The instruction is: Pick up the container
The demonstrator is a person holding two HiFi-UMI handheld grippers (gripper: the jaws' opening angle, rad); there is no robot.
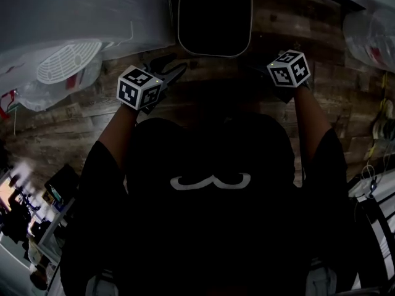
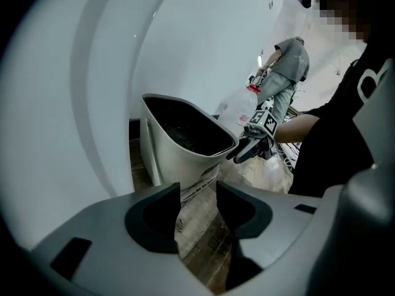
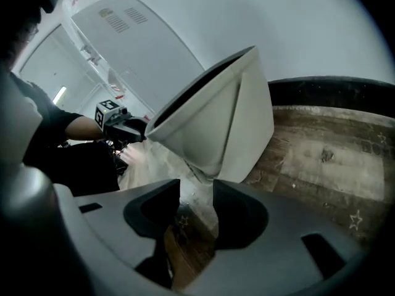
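Though the container (image 2: 185, 142) fills the middle of the left gripper view, the left gripper (image 2: 197, 197) holds nothing. Its jaws stand apart with only wood floor (image 2: 199, 230) in the gap, and the white bin with its dark inside stands just ahead of them, near a white wall. Beyond its rim, the right gripper (image 2: 242, 153) points at the far side. The right gripper view mirrors this: jaws parted and empty, the container just ahead above the gap, the left gripper past its rim. Seen from the head view, the container sits at top centre on the floor, with one gripper near each side of its near edge. I judge this to be the approach, with no grasp yet. Next, each gripper must go forward to the rim or wall and close before any lift. A label on a white panel (image 3: 117, 18) is too small to read, and the black shirt (image 1: 210, 227) bears only a white curled mark, no letters.
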